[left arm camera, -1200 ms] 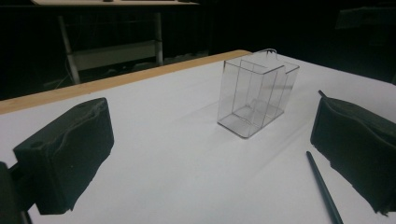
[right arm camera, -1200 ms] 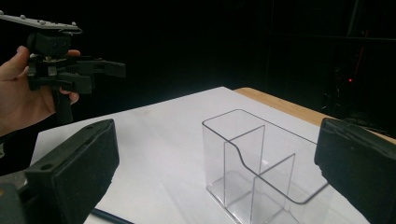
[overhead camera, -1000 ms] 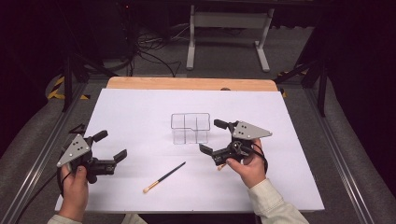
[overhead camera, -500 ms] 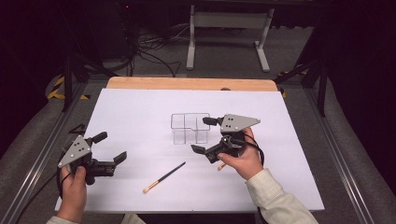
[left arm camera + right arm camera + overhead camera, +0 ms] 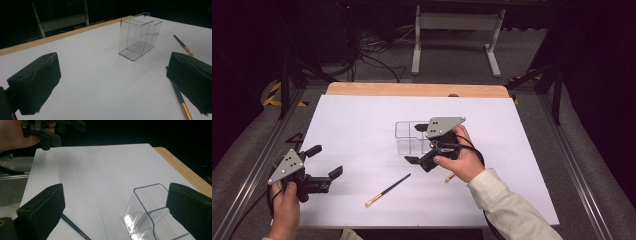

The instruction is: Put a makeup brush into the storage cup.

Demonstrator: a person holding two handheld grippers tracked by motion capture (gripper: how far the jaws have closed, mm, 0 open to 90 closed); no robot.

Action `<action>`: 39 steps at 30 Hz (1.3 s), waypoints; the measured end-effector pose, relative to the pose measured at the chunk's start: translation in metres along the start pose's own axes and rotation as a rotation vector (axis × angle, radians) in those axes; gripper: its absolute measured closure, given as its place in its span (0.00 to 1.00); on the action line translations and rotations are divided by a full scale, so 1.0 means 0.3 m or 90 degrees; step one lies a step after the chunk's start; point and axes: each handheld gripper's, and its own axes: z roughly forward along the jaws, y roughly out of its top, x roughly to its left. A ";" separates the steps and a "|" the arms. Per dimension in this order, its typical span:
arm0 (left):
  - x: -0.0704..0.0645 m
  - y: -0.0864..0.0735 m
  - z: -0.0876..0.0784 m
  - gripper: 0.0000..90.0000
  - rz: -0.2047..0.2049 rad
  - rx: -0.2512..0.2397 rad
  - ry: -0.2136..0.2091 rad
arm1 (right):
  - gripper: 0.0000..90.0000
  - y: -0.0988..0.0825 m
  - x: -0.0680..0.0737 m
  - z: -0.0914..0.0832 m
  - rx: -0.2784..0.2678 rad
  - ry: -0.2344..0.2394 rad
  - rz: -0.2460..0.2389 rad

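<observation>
Clear box (image 5: 412,137) blocks the right gripper (image 5: 418,144); brush (image 5: 388,190) lies on open white tabletop (image 5: 362,125).

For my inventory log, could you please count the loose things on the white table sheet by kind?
Clear plastic divided box: 1
Thin black-handled brushes: 2, one in front of the box, one partly hidden under the right hand
Total: 3

— what colours are on my table?
— my jaws are black, my brush (image 5: 388,190) has a black handle with a pale tip, my box (image 5: 410,138) is clear, my sheet (image 5: 362,130) is white.
</observation>
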 end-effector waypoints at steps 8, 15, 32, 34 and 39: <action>0.002 -0.004 0.005 0.00 0.005 0.013 -0.010 | 0.04 0.045 0.007 0.047 0.079 0.034 -0.057; 0.001 -0.002 0.014 0.00 0.005 0.018 -0.017 | 0.05 0.081 0.016 0.082 0.131 0.058 -0.096; 0.005 -0.001 0.027 0.00 0.006 0.023 -0.021 | 0.08 0.117 0.057 0.175 0.205 0.147 -0.212; 0.004 -0.003 0.027 0.00 0.002 0.021 -0.021 | 0.08 0.120 0.064 0.187 0.233 0.160 -0.225; 0.004 -0.006 0.021 0.00 0.000 0.024 -0.019 | 0.06 0.121 0.074 0.225 0.274 0.169 -0.253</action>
